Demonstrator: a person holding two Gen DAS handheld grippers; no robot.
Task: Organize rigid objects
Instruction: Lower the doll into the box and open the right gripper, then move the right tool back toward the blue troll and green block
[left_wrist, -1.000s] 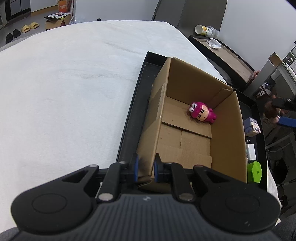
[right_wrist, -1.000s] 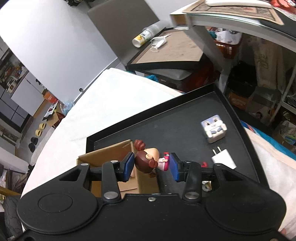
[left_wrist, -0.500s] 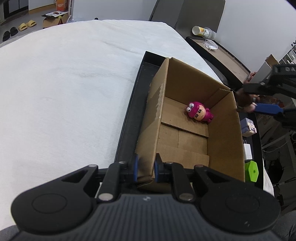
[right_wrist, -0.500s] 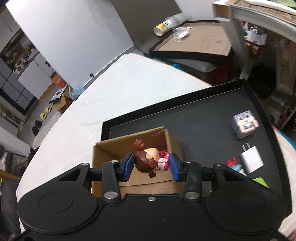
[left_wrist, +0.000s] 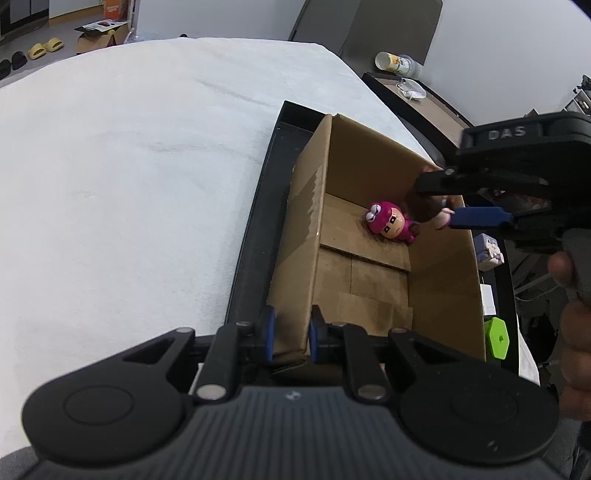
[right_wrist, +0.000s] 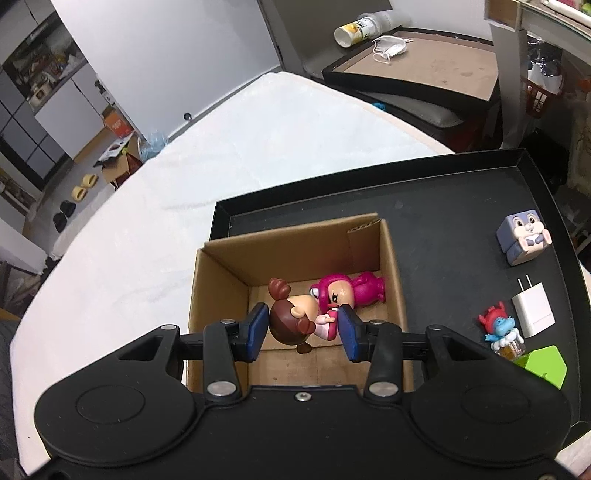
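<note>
A: Status?
B: Pink doll (right_wrist: 347, 293) boxed. Right jaws clamp brown doll (right_wrist: 295, 319) above the box (right_wrist: 218, 284). Left jaws pinch box wall. Left beside the box: bunny cube (right_wrist: 522, 236), charger (right_wrist: 533, 309), troll (right_wrist: 500, 328), green block (right_wrist: 546, 365).

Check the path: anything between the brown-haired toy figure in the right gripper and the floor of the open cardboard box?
Nothing visible blocks it. The brown-haired toy figure, clamped in the right gripper, hangs over the open cardboard box. The pink toy figure lies at the box's far end; the floor nearer the gripper is bare.
</note>
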